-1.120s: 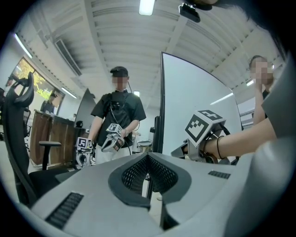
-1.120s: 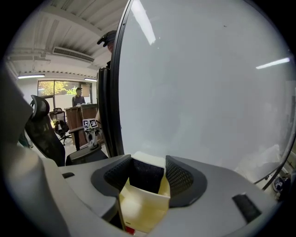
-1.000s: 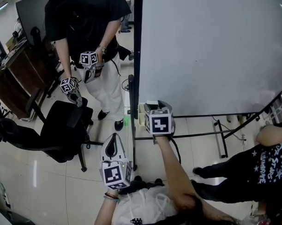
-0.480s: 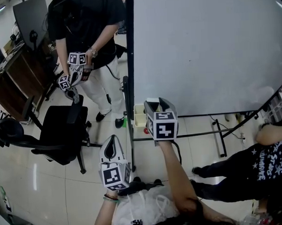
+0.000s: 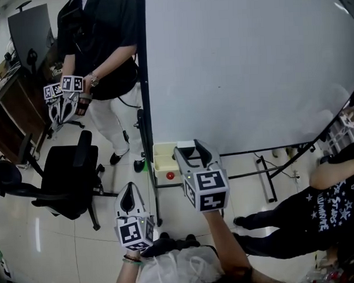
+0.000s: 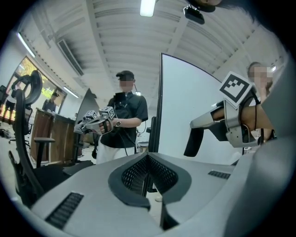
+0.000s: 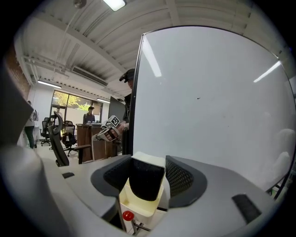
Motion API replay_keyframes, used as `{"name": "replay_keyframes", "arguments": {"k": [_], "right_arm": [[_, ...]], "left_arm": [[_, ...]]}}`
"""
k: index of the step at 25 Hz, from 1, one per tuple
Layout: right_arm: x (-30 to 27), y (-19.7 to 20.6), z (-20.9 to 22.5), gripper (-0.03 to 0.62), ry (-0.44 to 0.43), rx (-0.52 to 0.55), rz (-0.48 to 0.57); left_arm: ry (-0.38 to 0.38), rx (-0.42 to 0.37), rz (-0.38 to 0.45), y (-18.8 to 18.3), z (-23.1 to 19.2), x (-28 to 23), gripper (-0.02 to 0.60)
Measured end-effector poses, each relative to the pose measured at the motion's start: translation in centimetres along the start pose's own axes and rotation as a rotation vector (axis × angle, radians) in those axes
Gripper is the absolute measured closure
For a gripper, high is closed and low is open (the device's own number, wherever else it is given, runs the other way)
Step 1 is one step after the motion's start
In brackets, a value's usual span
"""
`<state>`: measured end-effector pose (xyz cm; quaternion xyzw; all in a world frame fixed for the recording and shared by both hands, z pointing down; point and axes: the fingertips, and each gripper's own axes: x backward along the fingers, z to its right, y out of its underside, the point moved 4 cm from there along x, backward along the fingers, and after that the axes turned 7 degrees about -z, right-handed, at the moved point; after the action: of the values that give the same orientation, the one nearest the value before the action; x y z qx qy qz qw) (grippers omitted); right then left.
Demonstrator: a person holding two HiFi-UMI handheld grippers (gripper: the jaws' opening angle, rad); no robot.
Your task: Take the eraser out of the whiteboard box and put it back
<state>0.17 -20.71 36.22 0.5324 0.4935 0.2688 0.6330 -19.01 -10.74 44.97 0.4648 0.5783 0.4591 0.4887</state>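
Observation:
A cream whiteboard box point(image 5: 163, 157) hangs at the lower left corner of the whiteboard point(image 5: 250, 66). My right gripper point(image 5: 196, 153) is just right of it and above it, shut on the eraser point(image 7: 146, 178). The eraser is a cream block with a black felt face, and it sits between the pads over the box point(image 7: 138, 206) in the right gripper view. My left gripper point(image 5: 128, 199) hangs lower left, over the floor, shut with nothing in it. In the left gripper view its jaws point(image 6: 149, 162) point level at the board's edge, and the right gripper point(image 6: 194, 140) shows at the right.
A person in black point(image 5: 98, 42) stands left of the board and holds two more grippers point(image 5: 62, 98). A black office chair point(image 5: 65, 171) is at the left. Another person point(image 5: 318, 211) crouches at the lower right. A red knob point(image 7: 127, 215) sits under the box.
My right gripper has risen from the box with the eraser between its jaws. The left gripper has stayed about where it was. The standing person has shifted left in the view.

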Motion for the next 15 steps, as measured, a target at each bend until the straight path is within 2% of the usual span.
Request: {"name": "replay_keyframes", "arguments": {"k": [5, 11, 15], "right_arm": [[1.6, 0.2, -0.7, 0.329, -0.019, 0.037, 0.01], [2.0, 1.7, -1.2, 0.329, -0.035, 0.049, -0.018], [2.0, 2.0, -1.0, 0.329, -0.044, 0.053, -0.022]], "left_arm": [[-0.019, 0.036, 0.026, 0.3, 0.1, 0.2, 0.58], [-0.021, 0.023, 0.021, -0.2, 0.6, 0.5, 0.58], [-0.039, 0.058, 0.032, 0.0, 0.6, 0.6, 0.58]]}}
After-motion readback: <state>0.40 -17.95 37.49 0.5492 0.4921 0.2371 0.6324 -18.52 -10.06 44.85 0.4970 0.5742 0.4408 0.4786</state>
